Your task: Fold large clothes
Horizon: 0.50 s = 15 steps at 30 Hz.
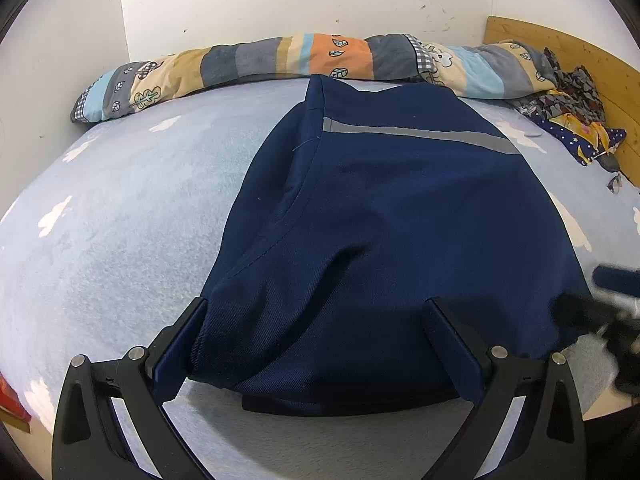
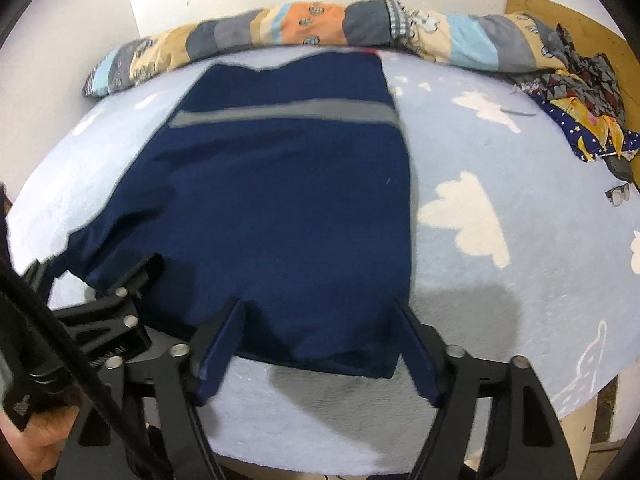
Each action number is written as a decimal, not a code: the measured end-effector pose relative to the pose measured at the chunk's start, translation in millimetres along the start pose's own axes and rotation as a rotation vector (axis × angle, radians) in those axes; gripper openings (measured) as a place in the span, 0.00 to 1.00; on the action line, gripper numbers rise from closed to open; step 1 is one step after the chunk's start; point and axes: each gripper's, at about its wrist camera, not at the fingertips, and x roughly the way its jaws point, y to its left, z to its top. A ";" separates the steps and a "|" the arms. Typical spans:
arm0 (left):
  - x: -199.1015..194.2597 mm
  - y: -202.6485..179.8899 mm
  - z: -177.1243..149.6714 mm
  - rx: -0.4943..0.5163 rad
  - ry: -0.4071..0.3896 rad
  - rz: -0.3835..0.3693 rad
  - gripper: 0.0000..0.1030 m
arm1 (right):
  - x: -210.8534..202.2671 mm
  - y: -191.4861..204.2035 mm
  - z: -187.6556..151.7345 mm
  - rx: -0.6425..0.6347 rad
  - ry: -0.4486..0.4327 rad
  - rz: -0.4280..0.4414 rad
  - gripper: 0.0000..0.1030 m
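Observation:
A navy blue garment [image 1: 380, 216] with a grey reflective stripe [image 1: 420, 136] lies flat on the light blue bed, partly folded, its left side doubled over. It also shows in the right wrist view [image 2: 280, 200]. My left gripper [image 1: 316, 312] is open, its fingers spread over the garment's near left hem, holding nothing. My right gripper [image 2: 320, 312] is open over the garment's near right corner, holding nothing. The left gripper's body [image 2: 116, 320] shows at the left of the right wrist view.
The bed has a light blue sheet [image 1: 120, 220] with white clouds. A rolled patchwork quilt [image 1: 280, 60] lies along the far wall. A pile of patterned clothes [image 1: 572, 112] sits at the far right by a wooden headboard [image 1: 560, 44]. Eyeglasses [image 2: 618, 194] lie near the right edge.

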 end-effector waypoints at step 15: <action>-2.0 2.6 5.7 -0.018 0.039 -0.005 1.00 | 8.1 1.4 0.3 0.016 0.017 0.065 0.42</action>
